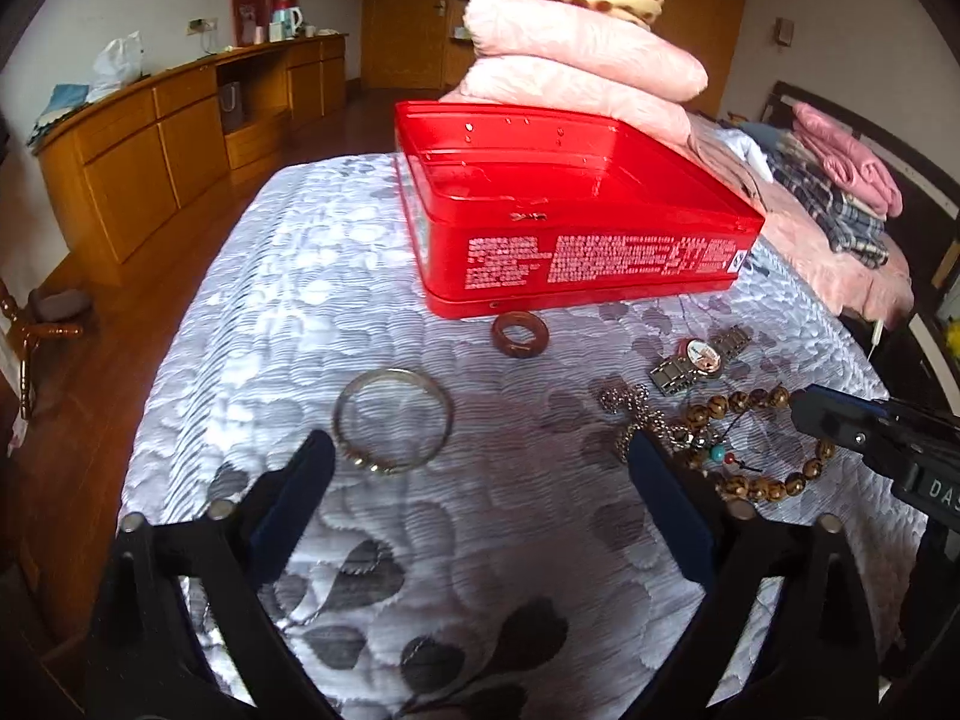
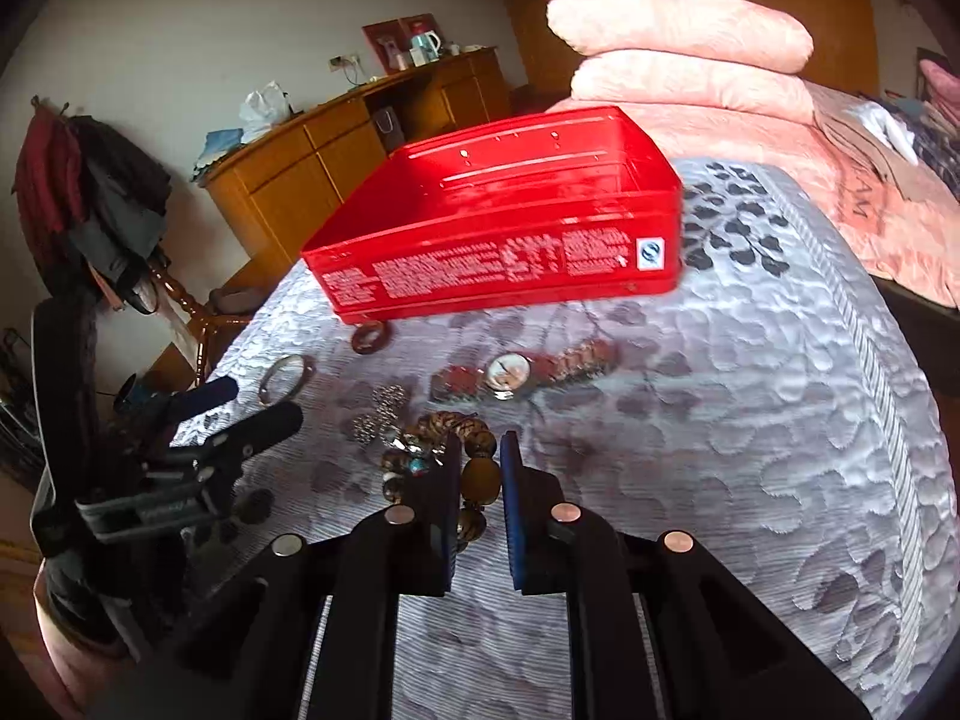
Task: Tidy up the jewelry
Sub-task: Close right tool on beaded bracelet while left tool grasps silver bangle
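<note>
Red metal makes up the open tin [image 1: 570, 210], a shallow rectangular box with rows of small white print along its front wall, too fine to read, and a small white square logo at one end of that wall. On the right gripper [image 2: 480, 480] seen from the left wrist, the letters "DA" show in white; the rest is cut off.

All the jewelry lies on the bed's silvery leaf-patterned cover [image 1: 300, 312], in front of the tin. A brown wooden ring [image 1: 519, 333] sits just beside the tin's front wall. A thin, pale, round bangle [image 1: 393, 420] lies farther from the tin, near the tip of one finger of the left gripper [image 1: 480, 468], whose jaws stand wide apart and hold nothing. A watch [image 1: 699, 357] with a metal link strap lies before the tin's logo end, with a silver ball chain [image 1: 636, 420] beyond it.

A bracelet of round, brown, mottled beads [image 2: 480, 477] lies farthest from the tin. The right gripper's jaws are narrow, with one large bead between the blue pads; whether they press it I cannot tell.

Behind the tin, pink folded quilts [image 1: 576, 60] are stacked.
</note>
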Motion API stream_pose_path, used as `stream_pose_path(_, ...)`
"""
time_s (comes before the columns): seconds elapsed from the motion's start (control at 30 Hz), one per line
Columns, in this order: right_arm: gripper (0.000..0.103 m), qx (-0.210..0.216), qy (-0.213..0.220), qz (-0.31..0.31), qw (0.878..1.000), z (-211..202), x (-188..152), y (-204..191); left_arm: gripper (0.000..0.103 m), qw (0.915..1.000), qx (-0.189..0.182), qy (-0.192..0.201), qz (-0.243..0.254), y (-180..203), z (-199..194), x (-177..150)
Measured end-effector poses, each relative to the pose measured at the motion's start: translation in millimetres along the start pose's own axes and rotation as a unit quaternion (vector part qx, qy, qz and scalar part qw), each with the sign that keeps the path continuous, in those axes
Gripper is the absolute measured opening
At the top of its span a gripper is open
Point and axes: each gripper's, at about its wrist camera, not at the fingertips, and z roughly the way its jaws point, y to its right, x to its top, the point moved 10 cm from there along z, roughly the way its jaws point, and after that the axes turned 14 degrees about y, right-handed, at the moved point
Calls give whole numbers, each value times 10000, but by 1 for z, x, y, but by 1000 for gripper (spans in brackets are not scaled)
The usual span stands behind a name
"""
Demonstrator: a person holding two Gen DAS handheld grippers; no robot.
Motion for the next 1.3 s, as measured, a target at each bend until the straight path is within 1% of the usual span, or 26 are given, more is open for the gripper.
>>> stream_pose_path(0.03,13,-5,-17,10,10000,1,-1,2,78,10000,-23,-87,37,2,5,-2)
stream_pose_path(0.07,13,-19,-36,22,10000,2,-2,3,77,9998,-58,-172,38,3,8,-4)
stream_pose_path(0.13,13,-40,-74,35,10000,4,-4,5,77,9995,-57,-307,-6,2,16,-8)
stream_pose_path(0.27,13,-28,-113,27,9999,8,-7,6,77,9992,-60,-379,-58,0,23,-9)
stream_pose_path(0.3,13,-32,-122,25,9999,8,-7,6,75,9991,-54,-409,-68,-1,24,-10)
stream_pose_path(0.33,13,-42,-136,27,9999,10,-8,6,71,9991,-23,-410,-57,-1,25,-10)
stream_pose_path(0.37,13,-55,-153,33,9999,11,-8,7,66,9991,7,-411,-56,-2,25,-10)
stream_pose_path(0.43,13,-76,-184,41,9998,14,-10,8,47,9991,73,-401,-104,-7,25,-9)
stream_pose_path(0.47,13,-78,-196,36,9998,15,-10,7,41,9990,125,-387,-158,-11,24,-9)
stream_pose_path(0.5,13,-80,-206,33,9998,16,-11,7,27,9989,196,-367,-237,-16,23,-8)
stream_pose_path(0.53,13,-82,-216,31,9997,17,-11,7,17,9985,240,-359,-333,-22,22,-8)
stream_pose_path(0.57,13,-83,-225,27,9997,17,-11,7,14,9981,200,-351,-468,-26,21,-8)
stream_pose_path(0.6,13,-92,-238,19,9997,18,-11,6,8,9976,173,-347,-570,-30,19,-8)
stream_pose_path(0.63,13,-106,-250,12,9996,19,-12,7,4,9974,155,-341,-614,-31,18,-8)
stream_pose_path(0.73,15,-175,-209,-26,9996,18,-10,7,2,9969,56,-326,-708,-32,11,-11)
stream_pose_path(0.8,20,-206,-149,-52,9997,16,-7,6,2,9968,-8,-322,-726,-31,4,-16)
stream_pose_path(0.87,21,-189,-91,-69,9998,15,-4,4,2,9965,-78,-308,-768,-29,-4,-19)
stream_pose_path(0.97,21,-64,-76,-148,9998,16,-1,-6,2,9961,-116,-287,-825,-29,-12,-24)
stream_pose_path(1.1,21,159,-141,-330,9992,23,-1,-28,2,9957,-142,-350,-842,-28,-12,-29)
stream_pose_path(1.23,21,375,-279,-519,9976,36,-5,-51,6,9954,-122,-379,-874,-28,-9,-30)
stream_pose_path(1.27,24,419,-314,-556,9971,39,-6,-56,7,9952,-140,-375,-888,-28,-9,-30)
stream_pose_path(1.3,27,453,-365,-600,9965,43,-9,-61,11,9951,-162,-372,-901,-27,-8,-30)
